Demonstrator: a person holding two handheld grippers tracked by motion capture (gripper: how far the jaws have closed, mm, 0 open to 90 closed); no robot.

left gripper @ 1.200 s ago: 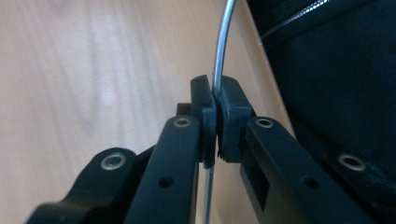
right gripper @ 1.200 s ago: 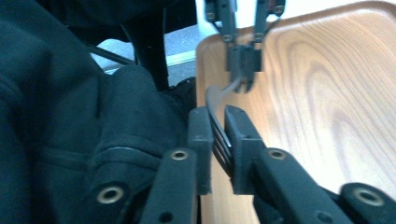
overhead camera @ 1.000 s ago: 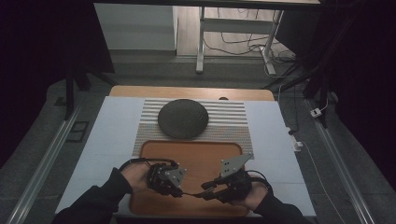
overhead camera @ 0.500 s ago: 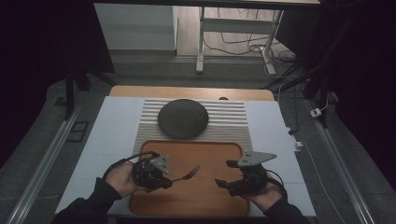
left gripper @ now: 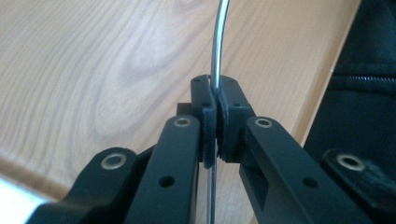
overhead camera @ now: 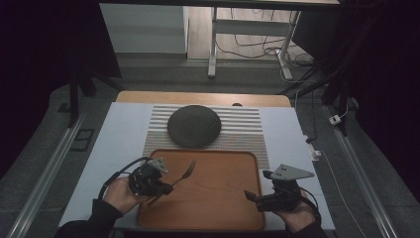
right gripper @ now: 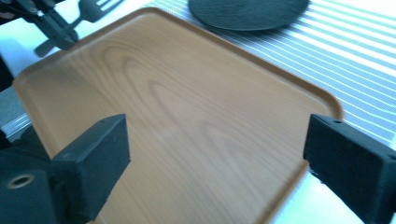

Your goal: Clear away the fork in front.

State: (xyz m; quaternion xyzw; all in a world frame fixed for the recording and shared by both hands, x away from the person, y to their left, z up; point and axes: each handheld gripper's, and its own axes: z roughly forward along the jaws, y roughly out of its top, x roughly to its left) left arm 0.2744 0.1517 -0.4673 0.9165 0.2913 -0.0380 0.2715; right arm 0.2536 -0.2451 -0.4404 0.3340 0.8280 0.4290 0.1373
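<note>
The left tool [overhead camera: 166, 188] is clamped tight on the fork's [overhead camera: 184, 173] handle, holding it above the wooden tray's [overhead camera: 213, 223] left side. The right tool [overhead camera: 252, 198] has just been opening its jaws, which now stand wide with nothing between them (a handover, I'd judge, with the fork passed across). Beyond the tray, a dark plate [overhead camera: 193, 126] sits on the striped mat [overhead camera: 247, 130] on the surface.

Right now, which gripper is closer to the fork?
Left. The left gripper is clamped on the fork handle over the tray; the right gripper sits open, apart at the tray's other side.
</note>
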